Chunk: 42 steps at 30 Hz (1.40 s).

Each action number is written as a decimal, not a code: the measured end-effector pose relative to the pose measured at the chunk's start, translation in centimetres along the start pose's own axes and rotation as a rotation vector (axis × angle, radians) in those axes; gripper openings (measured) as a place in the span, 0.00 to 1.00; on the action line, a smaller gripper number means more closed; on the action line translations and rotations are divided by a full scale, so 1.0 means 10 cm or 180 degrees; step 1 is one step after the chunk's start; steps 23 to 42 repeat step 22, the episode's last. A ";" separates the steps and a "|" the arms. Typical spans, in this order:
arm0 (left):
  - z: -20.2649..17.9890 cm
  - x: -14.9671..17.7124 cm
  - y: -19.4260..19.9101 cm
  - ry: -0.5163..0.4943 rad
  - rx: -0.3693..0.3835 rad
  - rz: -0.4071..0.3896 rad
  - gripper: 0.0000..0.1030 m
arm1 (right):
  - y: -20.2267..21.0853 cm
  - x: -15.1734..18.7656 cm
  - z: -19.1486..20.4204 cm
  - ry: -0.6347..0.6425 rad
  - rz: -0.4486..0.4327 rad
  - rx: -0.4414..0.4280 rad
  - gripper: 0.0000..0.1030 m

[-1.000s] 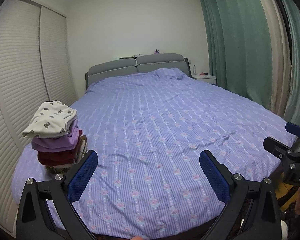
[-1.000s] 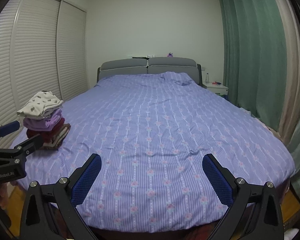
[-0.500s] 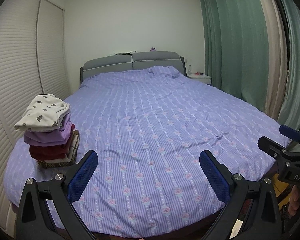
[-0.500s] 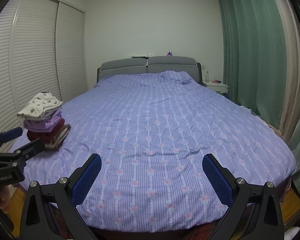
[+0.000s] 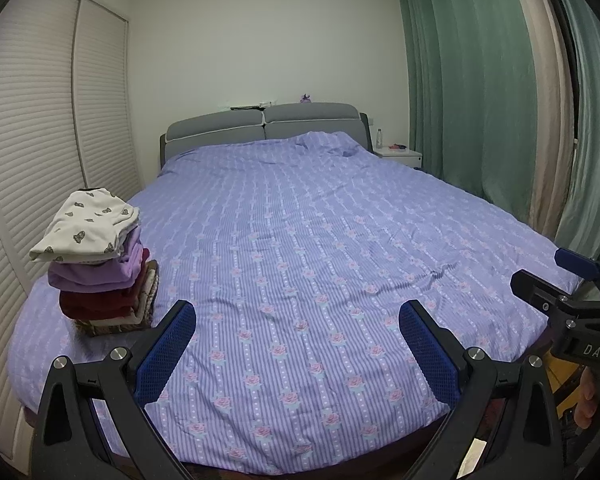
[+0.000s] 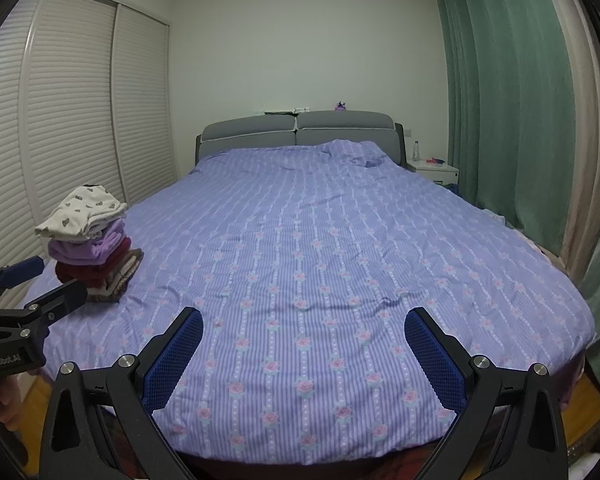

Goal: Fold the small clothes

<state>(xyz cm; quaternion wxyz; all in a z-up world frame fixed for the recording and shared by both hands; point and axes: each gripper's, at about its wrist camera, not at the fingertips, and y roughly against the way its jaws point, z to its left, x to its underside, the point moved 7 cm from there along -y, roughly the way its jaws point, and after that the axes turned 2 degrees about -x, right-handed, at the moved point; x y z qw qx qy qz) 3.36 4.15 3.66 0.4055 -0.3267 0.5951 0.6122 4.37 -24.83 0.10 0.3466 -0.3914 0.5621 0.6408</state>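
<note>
A large bed (image 5: pixel 320 264) with a purple striped cover with roses fills both views, its grey headboard (image 6: pixel 298 130) against the far wall. A slatted white wardrobe (image 5: pixel 40 128) stands on one side, green curtains (image 6: pixel 496 100) on the other. The pile of folded clothes (image 5: pixel 100 260) sits on the cover near the wardrobe-side edge — a cream printed piece on top, then lilac, dark red and brown ones. The left gripper (image 5: pixel 296 340) and the right gripper (image 6: pixel 302 344) both hover above the foot of the bed, jaws spread wide, holding nothing. On the right gripper body "DAS" can be read; on the left one "GenRobot.AI". Compared with a second ago, the left view is more level and the pile appears a little closer — the cover is as bare as before
</note>
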 end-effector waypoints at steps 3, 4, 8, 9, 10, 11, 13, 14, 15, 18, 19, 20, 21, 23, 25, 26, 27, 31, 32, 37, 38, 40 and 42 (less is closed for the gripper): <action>-0.01 0.00 0.01 -0.0018 0.0008 -0.0005 1.00 | 0.00 -0.01 0.00 0.0004 -0.0007 -0.0003 0.99; -0.02 0.00 0.02 -0.0023 0.0011 -0.0006 1.00 | 0.01 0.00 0.00 0.0000 -0.0007 -0.0003 0.99; -0.03 0.00 0.02 -0.0029 0.0008 -0.0011 1.00 | 0.01 0.00 -0.01 0.0003 -0.0014 -0.0008 0.99; -0.04 0.00 0.02 -0.0027 0.0009 -0.0012 1.00 | 0.01 0.00 -0.01 0.0001 -0.0014 -0.0006 0.99; -0.04 0.00 0.02 -0.0025 0.0007 -0.0012 1.00 | 0.01 0.00 -0.01 -0.0004 -0.0015 -0.0001 0.99; -0.04 0.00 0.02 -0.0023 0.0007 -0.0011 1.00 | 0.02 0.00 -0.01 -0.0005 -0.0020 -0.0004 0.99; -0.04 0.00 0.03 -0.0020 0.0002 -0.0012 1.00 | 0.02 0.00 -0.02 -0.0004 -0.0015 -0.0003 0.99; -0.03 0.00 0.03 -0.0015 -0.0003 -0.0010 1.00 | 0.02 -0.01 -0.02 -0.0005 -0.0022 -0.0009 0.99; -0.03 -0.01 0.03 -0.0012 -0.0004 -0.0010 1.00 | 0.02 -0.01 -0.02 -0.0005 -0.0020 -0.0011 0.99; -0.01 -0.01 0.03 -0.0006 -0.0002 -0.0003 1.00 | 0.02 -0.01 -0.02 -0.0005 -0.0021 -0.0013 0.99; -0.01 -0.01 0.03 -0.0004 -0.0002 0.0001 1.00 | 0.02 -0.01 -0.02 -0.0009 -0.0021 -0.0010 0.99; -0.01 -0.01 0.03 -0.0006 -0.0001 0.0002 1.00 | 0.02 -0.01 -0.02 -0.0007 -0.0024 -0.0019 0.99; 0.00 -0.02 0.03 -0.0007 -0.0002 0.0002 1.00 | 0.02 -0.01 -0.02 -0.0009 -0.0024 -0.0022 0.99; 0.00 -0.02 0.03 -0.0009 -0.0003 -0.0001 1.00 | 0.02 -0.01 -0.03 -0.0013 -0.0021 -0.0016 0.99; 0.00 -0.02 0.03 -0.0009 -0.0003 -0.0001 1.00 | 0.02 -0.01 -0.03 -0.0013 -0.0021 -0.0016 0.99; 0.00 -0.02 0.03 -0.0009 -0.0003 -0.0001 1.00 | 0.02 -0.01 -0.03 -0.0013 -0.0021 -0.0016 0.99; 0.00 -0.02 0.03 -0.0009 -0.0003 -0.0001 1.00 | 0.02 -0.01 -0.03 -0.0013 -0.0021 -0.0016 0.99; 0.00 -0.02 0.03 -0.0009 -0.0003 -0.0001 1.00 | 0.02 -0.01 -0.03 -0.0013 -0.0021 -0.0016 0.99; 0.00 -0.02 0.03 -0.0009 -0.0003 -0.0001 1.00 | 0.02 -0.01 -0.03 -0.0013 -0.0021 -0.0016 0.99; 0.00 -0.02 0.03 -0.0009 -0.0003 -0.0001 1.00 | 0.02 -0.01 -0.03 -0.0013 -0.0021 -0.0016 0.99; 0.00 -0.02 0.03 -0.0009 -0.0003 -0.0001 1.00 | 0.02 -0.01 -0.03 -0.0013 -0.0021 -0.0016 0.99; 0.00 -0.02 0.03 -0.0009 -0.0003 -0.0001 1.00 | 0.02 -0.01 -0.03 -0.0013 -0.0021 -0.0016 0.99; 0.00 -0.02 0.03 -0.0009 -0.0003 -0.0001 1.00 | 0.02 -0.01 -0.03 -0.0013 -0.0021 -0.0016 0.99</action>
